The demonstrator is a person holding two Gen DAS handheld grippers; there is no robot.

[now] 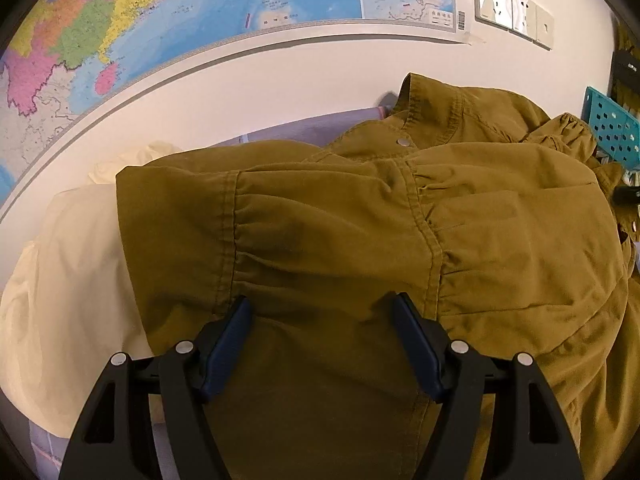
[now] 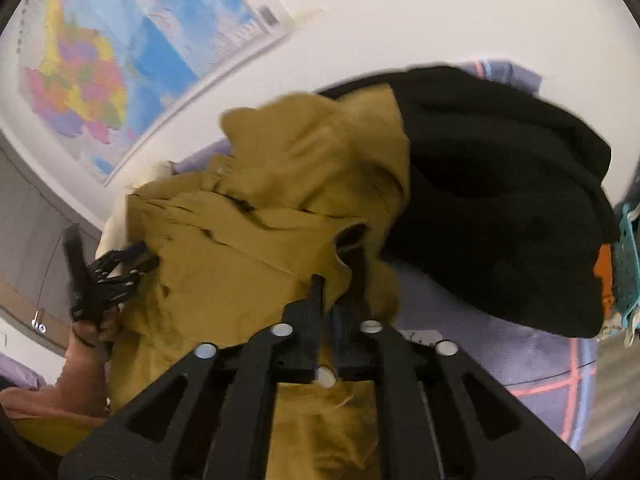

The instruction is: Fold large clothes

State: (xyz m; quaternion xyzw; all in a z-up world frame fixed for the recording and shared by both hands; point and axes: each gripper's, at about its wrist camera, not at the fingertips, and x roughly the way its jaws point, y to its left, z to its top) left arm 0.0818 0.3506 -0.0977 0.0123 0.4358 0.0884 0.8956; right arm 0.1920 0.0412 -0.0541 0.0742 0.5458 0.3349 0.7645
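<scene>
- On the purple-covered bed under the wall map (image 1: pixel 168 12), the mustard jacket (image 1: pixel 360 232) lies in a loose heap, cream garment (image 1: pixel 68 264) at its left edge, black garment (image 2: pixel 500 208) bunched against its right.
- My left hand-held gripper (image 1: pixel 320 312) hangs spread wide over the gathered waist seam, nothing between the pads; the tips look to be at the cloth, contact not certain.
- My right hand-held gripper (image 2: pixel 334 300) is nearly closed, a narrow gap showing. A fold of jacket sits at the tips; frame blurred, so I cannot tell whether the pads press it.
- Jacket's long axis runs away from me: collar (image 1: pixel 424 96) and snap toward the wall, hem toward my hands. Right side crumpled, so the axis is only clear in the left view.
- Risk, my judgement: if the right grip is slack, that fold slips and the side collapses unevenly.
- Risk: the black garment touches the jacket and may drag along with any pull.
- Risk: left jaws closing here may pinch several layers at the gathers, skewing the fold.
</scene>
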